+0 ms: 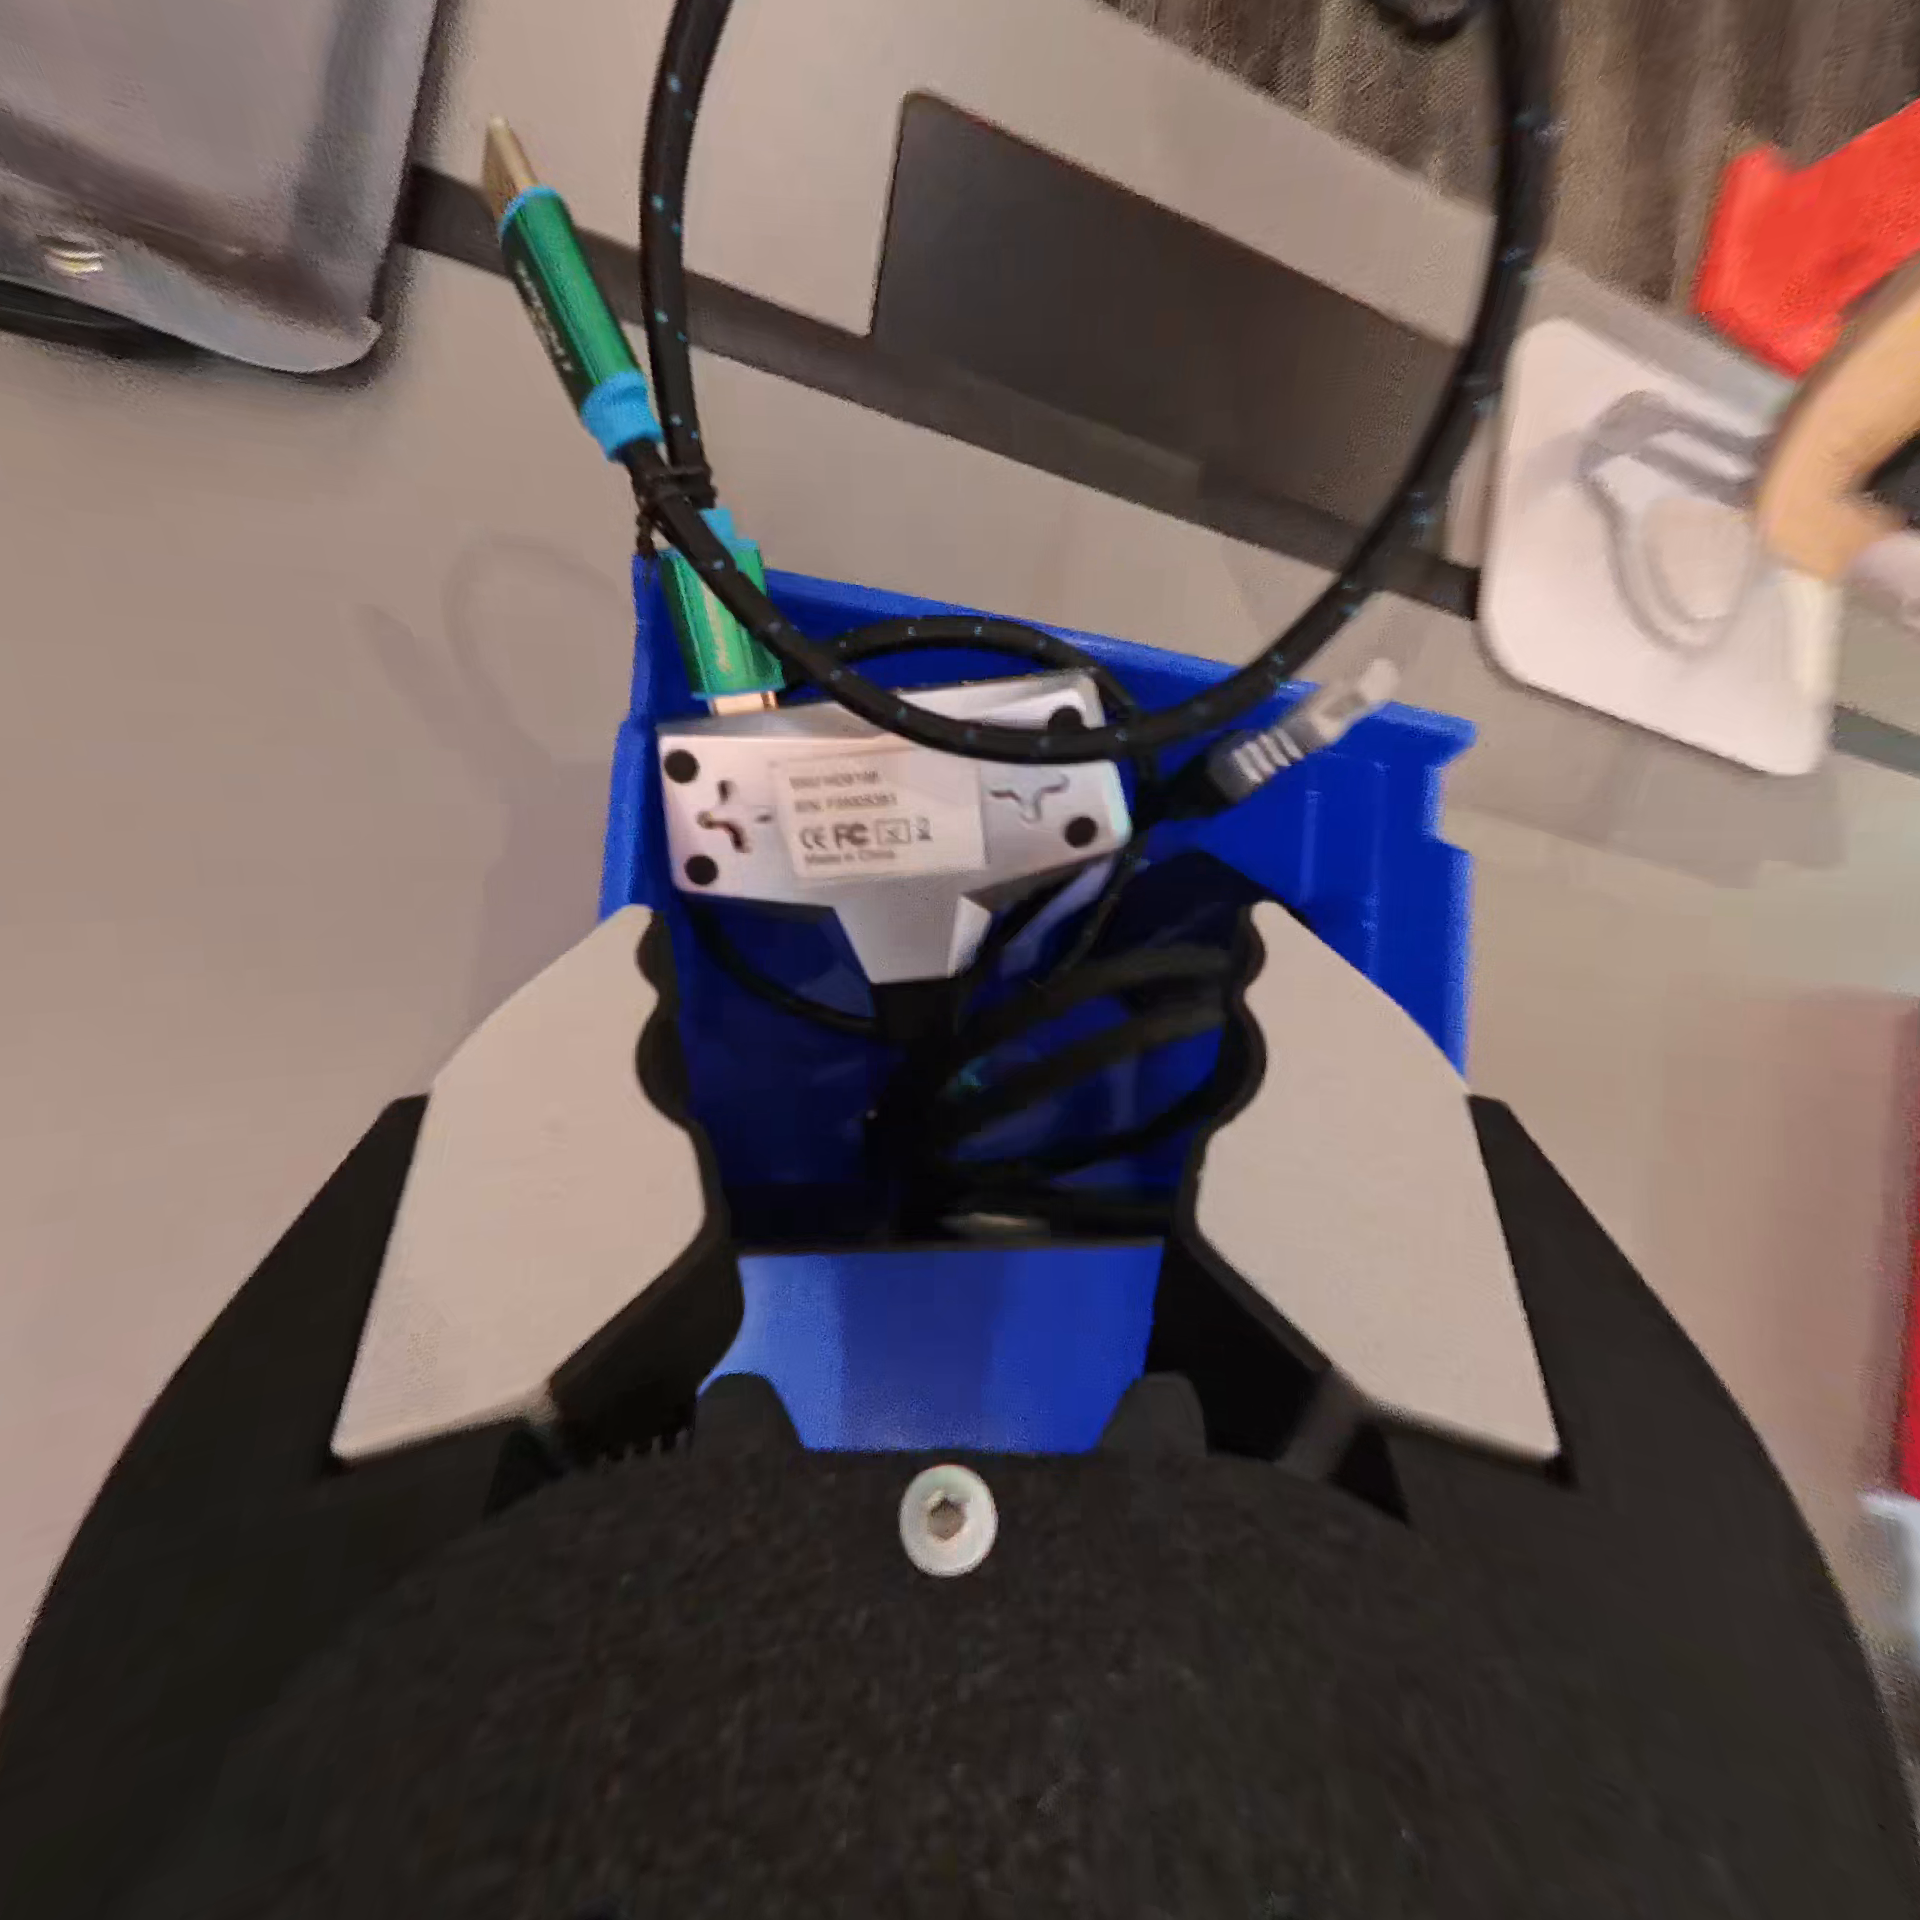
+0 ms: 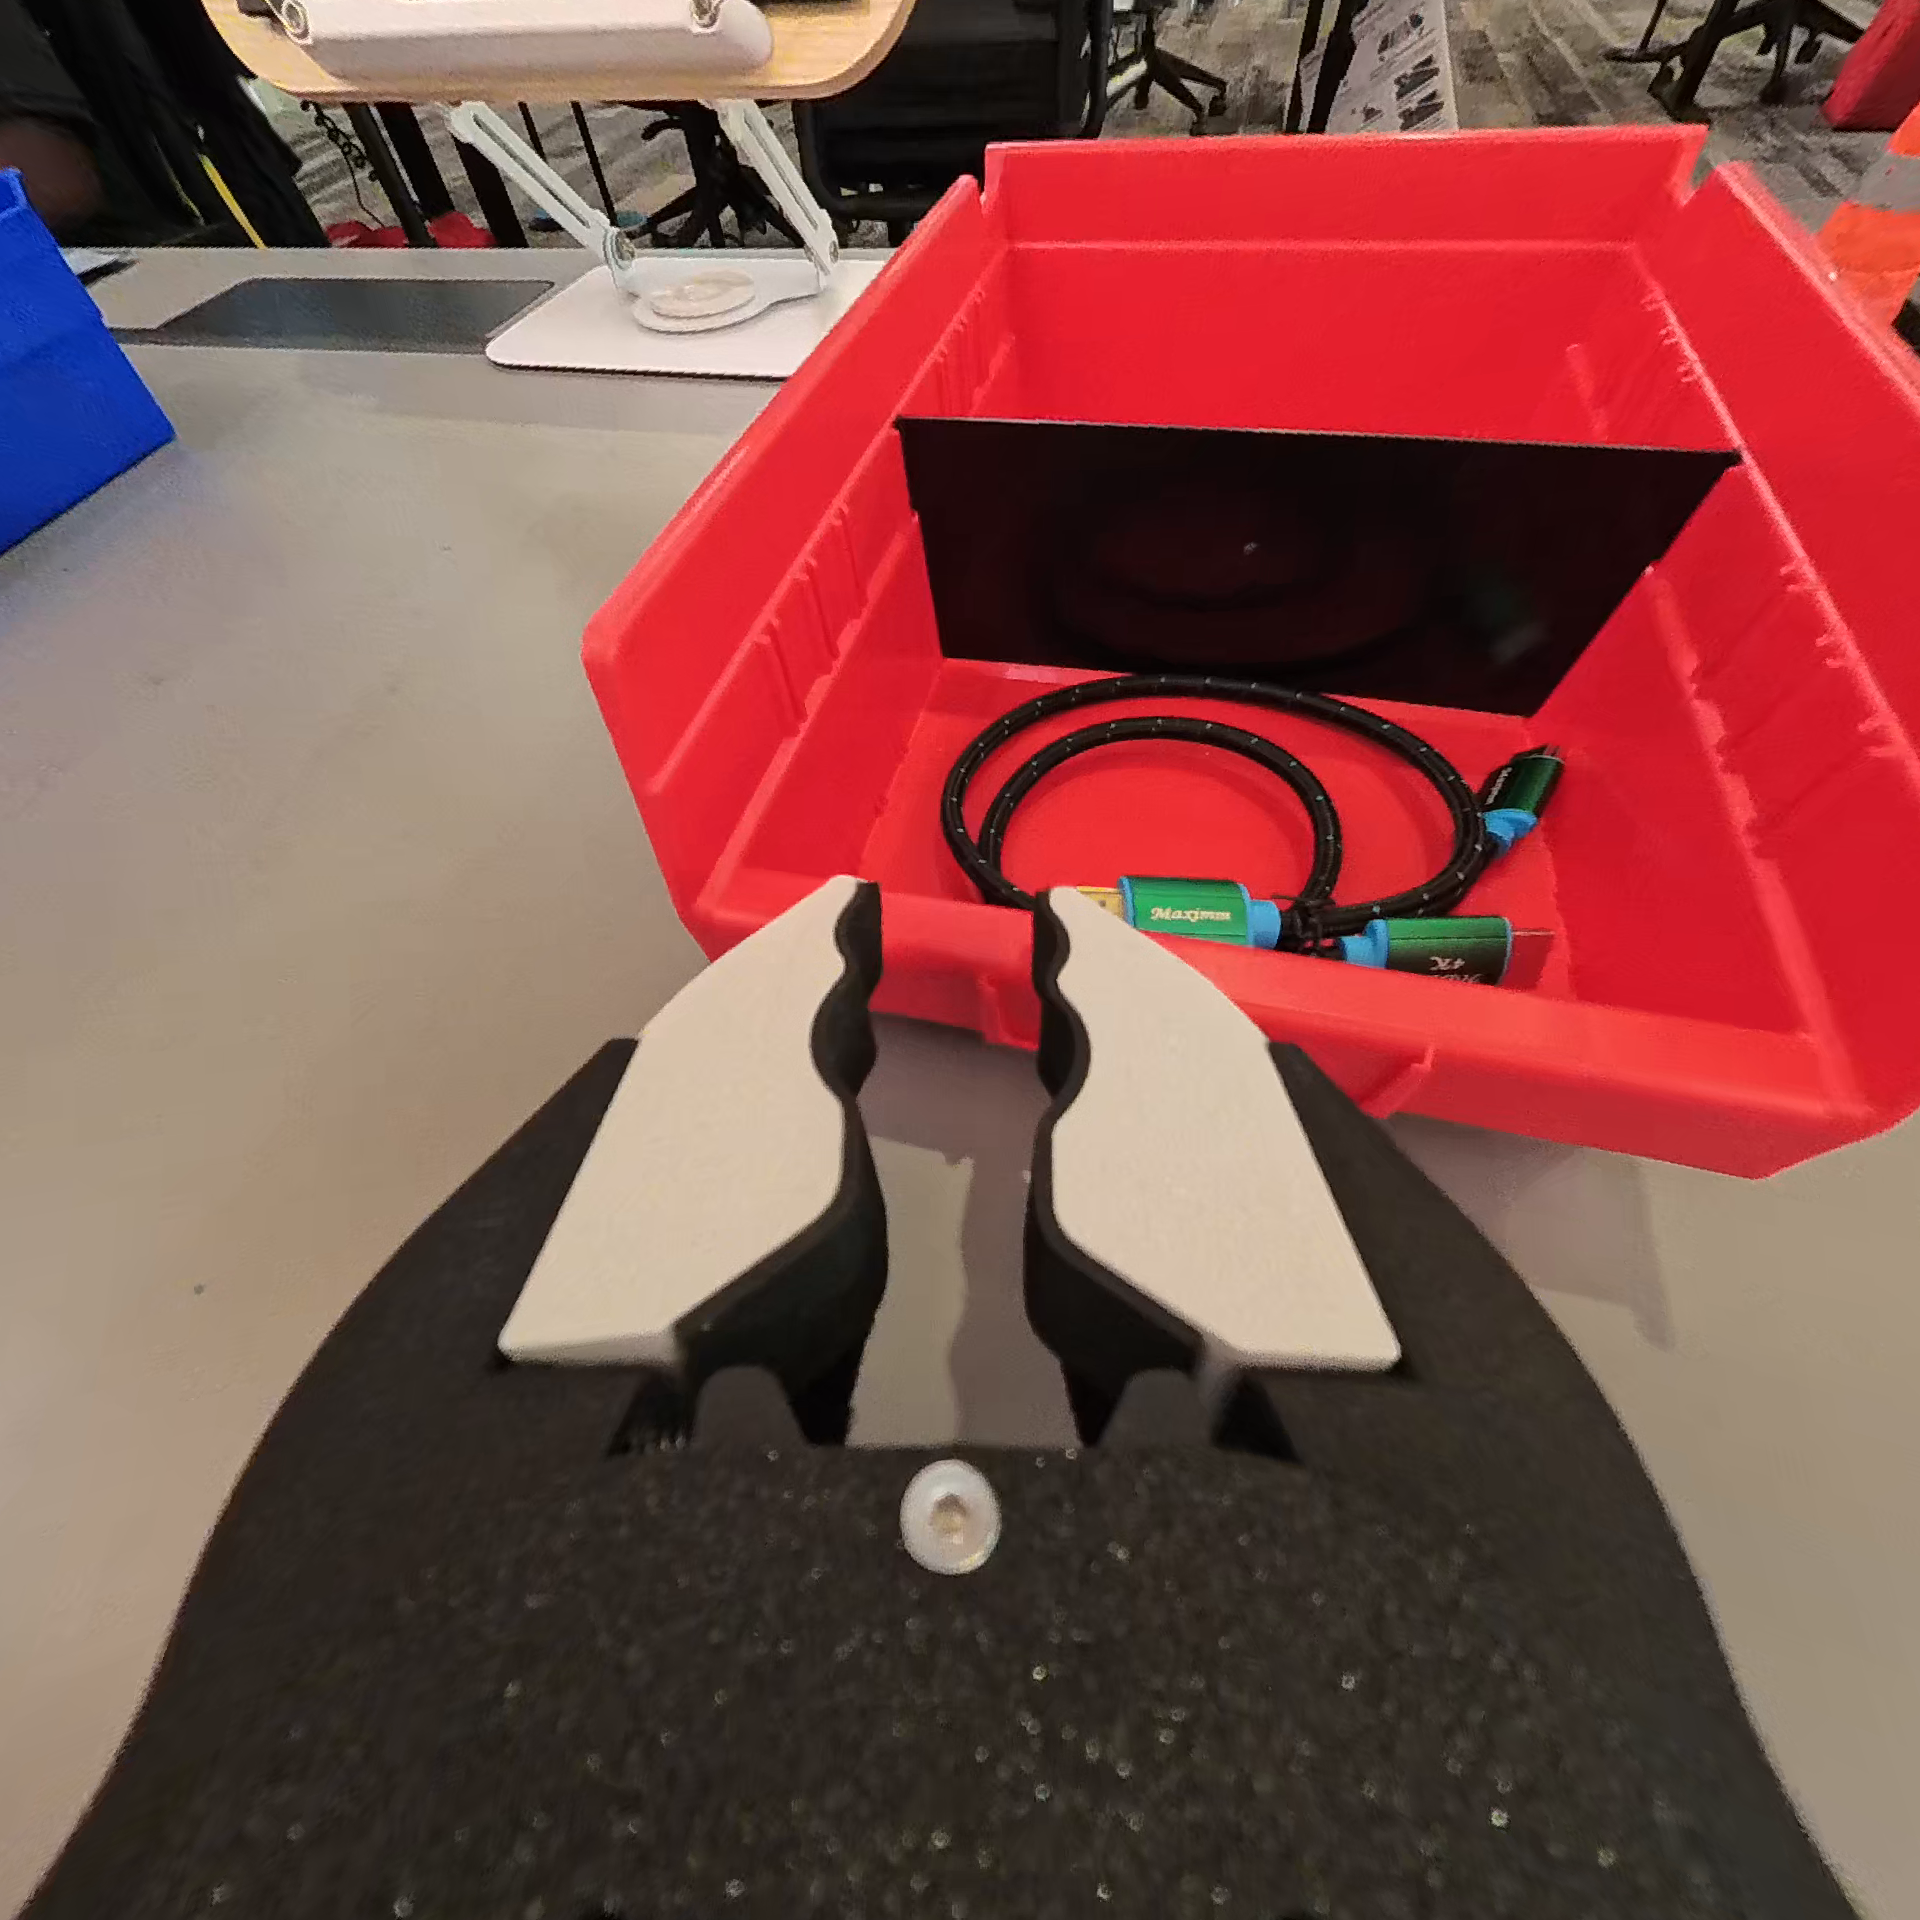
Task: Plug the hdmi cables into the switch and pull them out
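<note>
Left wrist view: my left tongs gape wide over the blue bin, holding nothing.
Blue bin: silver switch lies label-up, one green plug in its far edge, black cable looping up out of the bin.
Right wrist view: my right tongs are narrowly parted, empty, at the red bin's near rim.
Red bin: coiled cable with green plugs in front of a black divider.

A grey tabletop is seen, with a dark inset panel set toward its far edge. A white stand base is placed beside the panel — a wooden shelf is carried above it. Beyond, black office chairs are ranged over patterned carpet.
</note>
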A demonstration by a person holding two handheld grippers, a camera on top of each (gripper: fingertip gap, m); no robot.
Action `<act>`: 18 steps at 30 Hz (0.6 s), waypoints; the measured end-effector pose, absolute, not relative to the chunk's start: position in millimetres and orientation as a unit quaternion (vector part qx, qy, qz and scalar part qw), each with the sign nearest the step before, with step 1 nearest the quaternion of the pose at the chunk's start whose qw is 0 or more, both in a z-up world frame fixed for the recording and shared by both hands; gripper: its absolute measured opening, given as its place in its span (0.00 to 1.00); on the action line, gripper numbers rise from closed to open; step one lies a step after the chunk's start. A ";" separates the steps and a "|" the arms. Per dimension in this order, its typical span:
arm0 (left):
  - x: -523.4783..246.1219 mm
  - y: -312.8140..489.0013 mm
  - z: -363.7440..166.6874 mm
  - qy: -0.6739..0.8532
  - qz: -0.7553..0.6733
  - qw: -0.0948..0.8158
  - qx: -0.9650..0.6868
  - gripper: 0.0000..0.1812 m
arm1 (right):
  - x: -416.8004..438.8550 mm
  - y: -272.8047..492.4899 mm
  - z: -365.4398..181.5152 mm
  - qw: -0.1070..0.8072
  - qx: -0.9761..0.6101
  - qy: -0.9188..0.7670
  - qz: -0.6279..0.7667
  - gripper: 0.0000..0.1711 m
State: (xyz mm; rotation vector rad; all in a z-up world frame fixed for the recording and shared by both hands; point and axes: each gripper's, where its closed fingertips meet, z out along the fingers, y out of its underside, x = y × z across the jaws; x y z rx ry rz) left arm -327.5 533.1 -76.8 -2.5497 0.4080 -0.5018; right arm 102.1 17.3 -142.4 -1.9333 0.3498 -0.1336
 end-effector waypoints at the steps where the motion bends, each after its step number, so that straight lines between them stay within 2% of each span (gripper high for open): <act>1: -326.5 536.7 -84.6 0.155 -0.160 0.247 -0.943 0.57 | 102.3 16.6 -142.3 0.554 -0.818 0.148 -0.056 0.16; 4: -316.8 539.6 -106.0 0.152 -0.150 0.219 -0.952 0.60 | 102.9 14.0 -143.3 0.553 -0.818 0.149 -0.052 0.16; 14: -315.5 554.1 -105.6 0.105 -0.177 0.198 -0.958 0.52 | 97.1 15.1 -146.7 0.552 -0.819 0.156 -0.003 0.15; 18: -312.4 553.6 -116.3 0.141 -0.110 0.176 -0.968 0.56 | 90.9 18.0 -147.5 0.550 -0.822 0.149 0.007 0.15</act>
